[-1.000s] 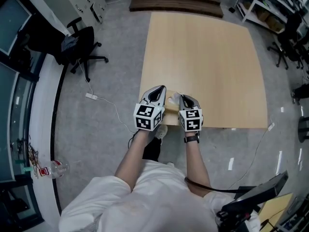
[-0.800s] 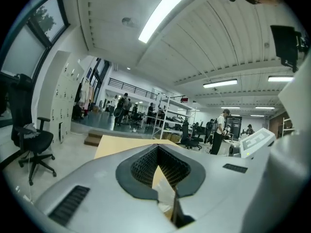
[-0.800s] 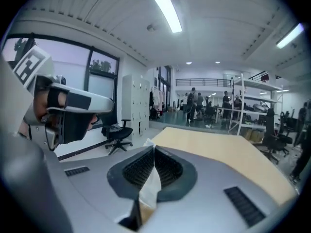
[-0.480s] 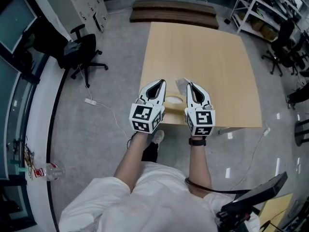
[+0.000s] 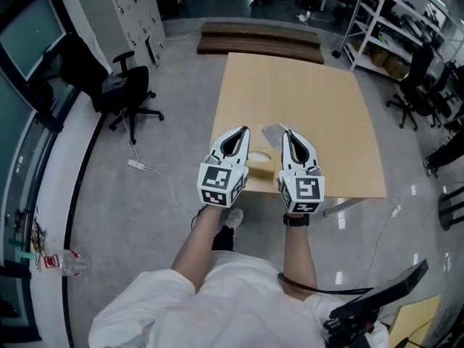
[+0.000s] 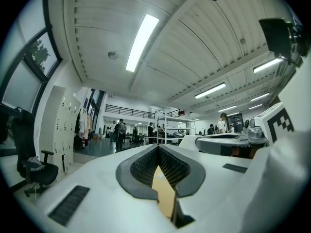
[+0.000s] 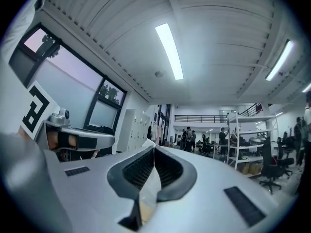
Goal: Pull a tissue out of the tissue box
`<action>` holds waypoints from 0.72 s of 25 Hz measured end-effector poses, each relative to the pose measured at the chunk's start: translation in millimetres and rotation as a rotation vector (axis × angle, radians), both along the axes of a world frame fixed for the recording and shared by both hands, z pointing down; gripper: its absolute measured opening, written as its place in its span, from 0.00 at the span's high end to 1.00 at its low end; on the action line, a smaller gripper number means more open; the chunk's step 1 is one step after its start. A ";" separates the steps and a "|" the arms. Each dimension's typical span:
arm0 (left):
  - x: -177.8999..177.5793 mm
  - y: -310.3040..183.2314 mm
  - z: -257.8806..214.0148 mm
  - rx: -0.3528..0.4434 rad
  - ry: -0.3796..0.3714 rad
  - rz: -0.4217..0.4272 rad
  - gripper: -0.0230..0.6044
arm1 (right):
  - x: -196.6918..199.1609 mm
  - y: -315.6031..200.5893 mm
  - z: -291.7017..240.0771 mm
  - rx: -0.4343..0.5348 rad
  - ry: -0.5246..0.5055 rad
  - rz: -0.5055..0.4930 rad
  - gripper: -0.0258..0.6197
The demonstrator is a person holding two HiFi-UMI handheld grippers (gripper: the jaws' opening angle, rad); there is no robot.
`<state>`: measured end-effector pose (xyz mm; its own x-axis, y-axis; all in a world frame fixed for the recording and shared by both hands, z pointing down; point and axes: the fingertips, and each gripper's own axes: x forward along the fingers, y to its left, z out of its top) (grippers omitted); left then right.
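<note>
Tissue: a white scrap pinched in the closed right tongs, at 12 o'clock of the tissue box, which sits at the worktop's 6 o'clock edge. Left tongs are closed on nothing, at the box's 9 o'clock. Risk: nothing holds the box, so a snagged sheet may drag it off the edge or tear.

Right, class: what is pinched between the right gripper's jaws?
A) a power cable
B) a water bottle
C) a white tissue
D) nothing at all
C: in the right gripper view, the right gripper has its jaws closed on a thin white tissue, whose corner pokes out past the tips.
</note>
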<state>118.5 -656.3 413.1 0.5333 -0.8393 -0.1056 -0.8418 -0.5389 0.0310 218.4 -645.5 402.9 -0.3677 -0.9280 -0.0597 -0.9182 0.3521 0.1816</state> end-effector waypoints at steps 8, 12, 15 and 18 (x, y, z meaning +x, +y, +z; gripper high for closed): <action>-13.1 30.0 -8.7 0.029 -0.014 -0.040 0.98 | 4.8 33.8 -14.0 0.055 -0.028 -0.019 0.95; -11.3 43.7 -0.4 0.014 -0.014 -0.026 0.98 | 8.4 47.3 -11.3 0.053 -0.027 -0.011 0.95; -7.4 49.9 6.7 0.003 -0.013 -0.011 0.98 | 11.9 54.5 -7.9 0.052 -0.020 -0.002 0.95; 0.4 54.2 11.3 -0.007 -0.008 0.005 0.98 | 19.2 61.4 -4.5 0.050 -0.011 0.010 0.95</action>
<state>118.9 -602.2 424.4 0.5382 -0.8373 -0.0958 -0.8394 -0.5428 0.0279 237.6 -584.1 398.4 -0.3575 -0.9274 -0.1106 -0.9237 0.3336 0.1885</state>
